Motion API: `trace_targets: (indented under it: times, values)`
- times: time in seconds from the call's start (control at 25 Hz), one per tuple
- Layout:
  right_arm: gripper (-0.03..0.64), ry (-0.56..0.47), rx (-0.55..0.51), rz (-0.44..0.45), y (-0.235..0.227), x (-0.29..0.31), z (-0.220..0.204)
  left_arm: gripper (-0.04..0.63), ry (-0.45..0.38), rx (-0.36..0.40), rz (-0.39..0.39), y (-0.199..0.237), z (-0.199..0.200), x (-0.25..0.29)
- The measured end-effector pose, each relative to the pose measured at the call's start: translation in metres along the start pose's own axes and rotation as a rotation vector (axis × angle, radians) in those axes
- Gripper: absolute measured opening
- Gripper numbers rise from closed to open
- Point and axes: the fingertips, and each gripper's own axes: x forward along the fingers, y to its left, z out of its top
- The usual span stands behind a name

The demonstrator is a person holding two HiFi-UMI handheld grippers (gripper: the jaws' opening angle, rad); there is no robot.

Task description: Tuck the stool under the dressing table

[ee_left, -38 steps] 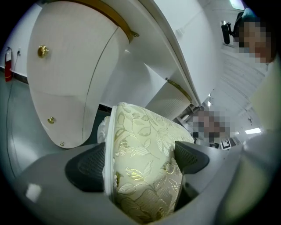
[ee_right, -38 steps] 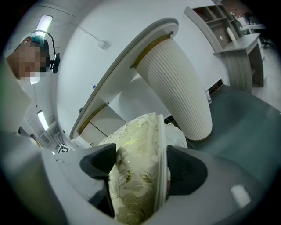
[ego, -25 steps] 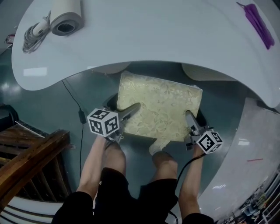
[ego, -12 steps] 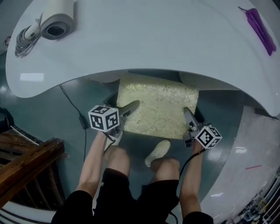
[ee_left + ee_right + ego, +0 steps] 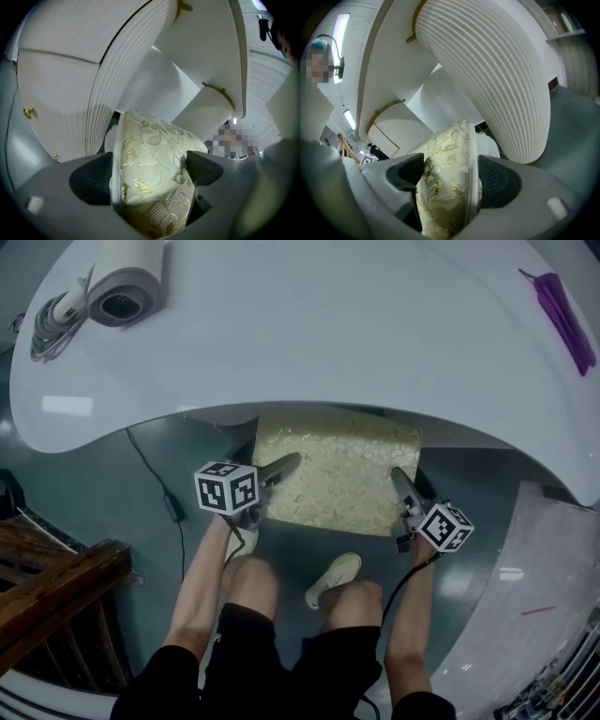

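Observation:
The stool [image 5: 339,472] has a cream cushion with a gold leaf pattern; its far part lies hidden under the white dressing table [image 5: 319,324]. My left gripper [image 5: 281,465] is shut on the stool's left edge, where the cushion [image 5: 152,173] fills the space between the jaws. On the stool's right edge my right gripper [image 5: 398,479] is shut too, the cushion [image 5: 445,187] pressed between its pads. A ribbed white table pedestal [image 5: 98,70] rises close on the left, and another pedestal [image 5: 497,79] stands close on the right.
A roll of white paper [image 5: 127,282] and a coiled cable [image 5: 52,320] lie on the tabletop's left; a purple item [image 5: 562,315] lies at its right. A black cord [image 5: 159,484] runs over the floor. A wooden frame [image 5: 56,596] stands at left. The person's shoe [image 5: 333,579] is behind the stool.
The stool has slid farther under the dressing table with both grippers holding it; less of the cushion shows. The pedestals now loom closer in both gripper views.

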Motion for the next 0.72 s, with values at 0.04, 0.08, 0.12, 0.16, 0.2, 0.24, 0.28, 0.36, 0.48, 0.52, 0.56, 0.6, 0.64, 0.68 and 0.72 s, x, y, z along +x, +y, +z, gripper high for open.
trace_targets:
  times: [0.04,0.08,0.12,0.16,0.2,0.24,0.28,0.36,0.48,0.52,0.56,0.6,0.64,0.68,0.72]
  values:
    - [0.364,0.004,0.004,0.000,-0.001,0.001,-0.001,0.509,0.003,-0.002,0.002,0.001,-0.001,0.001]
    - [0.364,0.008,0.008,0.000,-0.002,0.002,-0.002,0.509,0.006,-0.005,0.004,0.001,-0.002,0.001]
    - [0.364,0.012,0.013,0.000,-0.004,0.003,-0.003,0.509,0.009,-0.006,0.006,0.001,-0.002,0.002]
    - [0.364,0.015,0.019,0.000,-0.005,0.003,-0.004,0.509,0.012,-0.007,0.010,0.002,-0.003,0.002]
    - [0.364,0.017,0.026,-0.001,-0.006,0.004,-0.005,0.511,0.015,-0.007,0.013,0.002,-0.002,0.003]
    - [0.364,0.018,0.030,-0.001,-0.006,0.005,-0.004,0.511,0.017,-0.006,0.015,0.002,-0.001,0.004]
    - [0.364,0.018,0.034,-0.002,-0.007,0.006,-0.004,0.509,0.019,-0.006,0.017,0.002,-0.001,0.004]
    - [0.364,0.023,0.039,0.000,-0.009,0.008,-0.004,0.509,0.021,-0.009,0.021,0.004,0.001,0.005]
    - [0.364,0.034,0.050,0.000,-0.014,0.014,-0.003,0.509,0.031,-0.012,0.033,0.008,0.004,0.010]
    - [0.364,0.037,0.054,0.001,-0.014,0.015,-0.003,0.511,0.035,-0.012,0.035,0.008,0.005,0.010]
    - [0.364,0.039,0.056,0.001,-0.015,0.015,-0.003,0.511,0.037,-0.013,0.035,0.008,0.005,0.011]
    - [0.364,0.041,0.056,-0.002,-0.016,0.015,-0.003,0.511,0.037,-0.014,0.035,0.008,0.005,0.011]
    - [0.364,0.044,0.055,-0.006,-0.016,0.014,-0.004,0.511,0.035,-0.014,0.034,0.008,0.005,0.010]
    - [0.364,0.047,0.055,-0.010,-0.016,0.014,-0.004,0.511,0.032,-0.012,0.034,0.008,0.005,0.009]
    - [0.364,0.047,0.053,-0.015,-0.015,0.014,-0.003,0.511,0.028,-0.006,0.036,0.007,0.006,0.008]
